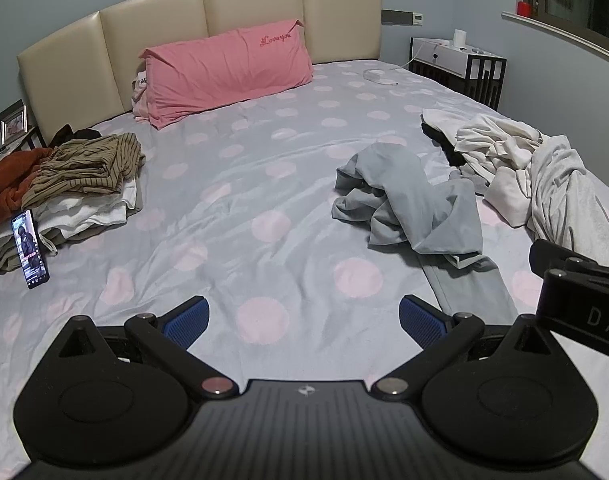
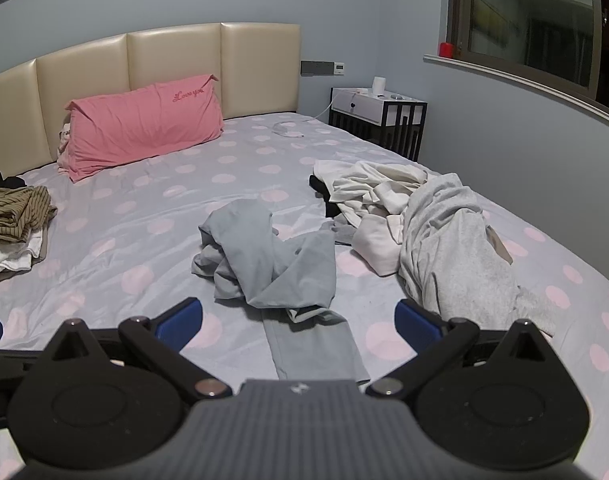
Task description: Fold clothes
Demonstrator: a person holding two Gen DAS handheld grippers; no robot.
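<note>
Both tools, left (image 1: pixel 304 320) and right (image 2: pixel 298 322), gape over grey trousers (image 2: pixel 272 264).

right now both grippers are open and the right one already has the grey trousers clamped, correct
Not quite. Both are open, but the right gripper holds nothing: the right wrist view shows the grey trousers lying loose on the bed between its spread fingers. The left gripper is empty too.

Two wrist views from the foot of the bed (image 1: pixel 264 208)

Both face the headboard (image 2: pixel 172 68), held low; both share the pink pillow (image 1: pixel 228 72) and grey garment (image 2: pixel 272 260).
</note>
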